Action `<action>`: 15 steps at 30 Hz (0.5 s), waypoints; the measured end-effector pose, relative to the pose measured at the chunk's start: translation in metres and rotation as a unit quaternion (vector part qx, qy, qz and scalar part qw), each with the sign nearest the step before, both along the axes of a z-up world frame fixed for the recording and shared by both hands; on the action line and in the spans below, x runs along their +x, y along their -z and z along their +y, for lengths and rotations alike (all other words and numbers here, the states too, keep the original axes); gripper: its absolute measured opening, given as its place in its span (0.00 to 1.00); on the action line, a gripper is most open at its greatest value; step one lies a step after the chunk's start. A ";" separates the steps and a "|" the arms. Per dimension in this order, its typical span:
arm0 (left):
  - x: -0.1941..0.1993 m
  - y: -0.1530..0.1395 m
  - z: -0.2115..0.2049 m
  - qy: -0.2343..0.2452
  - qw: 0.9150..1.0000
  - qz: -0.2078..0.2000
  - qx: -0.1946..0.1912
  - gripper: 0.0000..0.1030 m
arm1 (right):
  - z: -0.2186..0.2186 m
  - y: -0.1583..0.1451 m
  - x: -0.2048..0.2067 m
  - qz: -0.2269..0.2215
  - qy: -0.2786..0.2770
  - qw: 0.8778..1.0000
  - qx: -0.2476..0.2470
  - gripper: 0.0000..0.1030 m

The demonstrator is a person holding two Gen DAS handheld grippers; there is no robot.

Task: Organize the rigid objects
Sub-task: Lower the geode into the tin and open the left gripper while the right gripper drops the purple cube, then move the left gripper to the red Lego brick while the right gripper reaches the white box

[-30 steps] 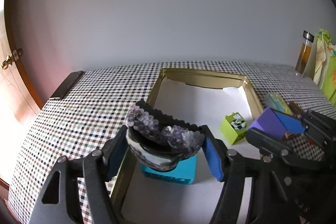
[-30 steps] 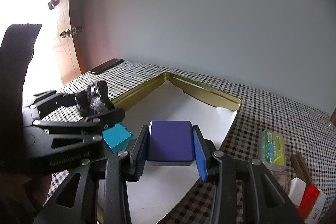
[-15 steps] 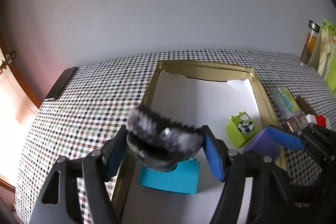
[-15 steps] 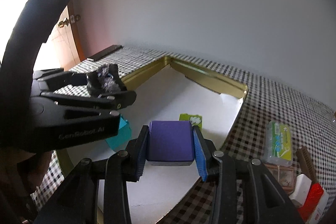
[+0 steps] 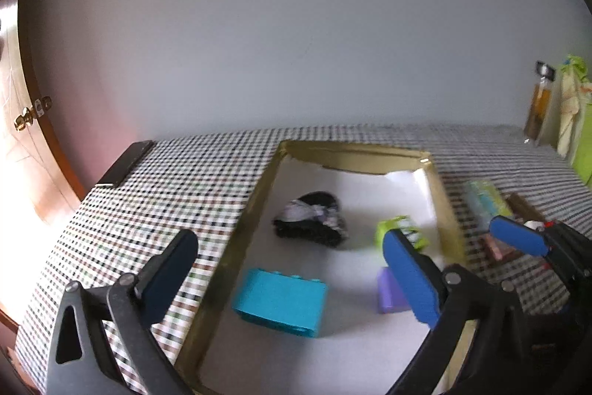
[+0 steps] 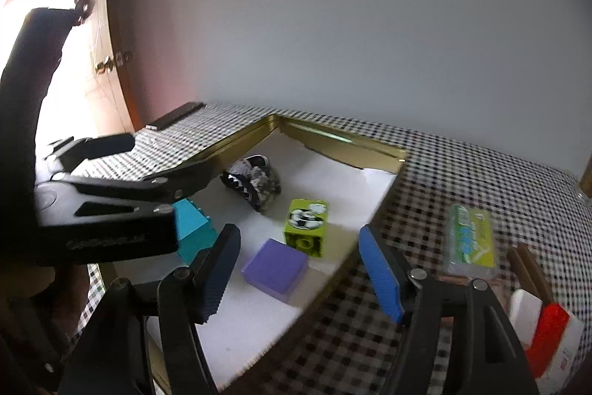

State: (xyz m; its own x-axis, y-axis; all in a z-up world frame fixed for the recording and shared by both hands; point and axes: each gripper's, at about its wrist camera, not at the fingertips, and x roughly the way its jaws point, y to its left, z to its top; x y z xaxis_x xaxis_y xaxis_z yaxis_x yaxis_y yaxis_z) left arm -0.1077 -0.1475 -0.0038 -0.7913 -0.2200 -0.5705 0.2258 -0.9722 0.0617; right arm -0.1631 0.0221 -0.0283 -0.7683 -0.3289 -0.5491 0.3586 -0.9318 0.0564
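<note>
A gold-rimmed tray [image 5: 255, 206] [image 6: 236, 147] with a white floor lies on the checked table. In it lie a dark purple-crystal rock [image 5: 310, 219] [image 6: 255, 186], a teal brick [image 5: 281, 302] [image 6: 192, 232], a green brick with a football print [image 5: 397, 232] [image 6: 307, 226] and a purple block [image 5: 388, 291] [image 6: 275, 267]. My left gripper [image 5: 292, 278] is open and empty above the tray's near left part. My right gripper [image 6: 299, 274] is open and empty above the purple block. It also shows in the left wrist view [image 5: 518, 241].
To the right of the tray lie a clear green-labelled case [image 6: 470, 241], brown sticks [image 6: 529, 269] and a red-and-white item [image 6: 547, 332]. A black flat object [image 5: 124, 163] lies at the table's far left corner. A bottle [image 5: 540, 102] stands at the far right.
Both grippers have opened. The rock has left my left gripper and the purple block my right; both now lie on the tray floor. Both grippers have pulled back.
</note>
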 end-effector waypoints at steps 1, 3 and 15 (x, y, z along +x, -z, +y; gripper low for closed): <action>0.006 -0.001 0.009 0.009 1.000 0.009 0.003 0.99 | 0.006 -0.001 0.004 0.004 0.005 1.000 -0.004 0.67; 0.013 -0.002 0.023 0.024 0.999 0.023 0.010 0.99 | 0.024 -0.003 0.014 0.015 0.022 1.000 -0.009 0.67; 0.009 0.018 0.126 0.108 0.993 0.031 0.045 0.99 | 0.186 0.012 0.041 -0.015 0.223 0.974 -0.022 0.73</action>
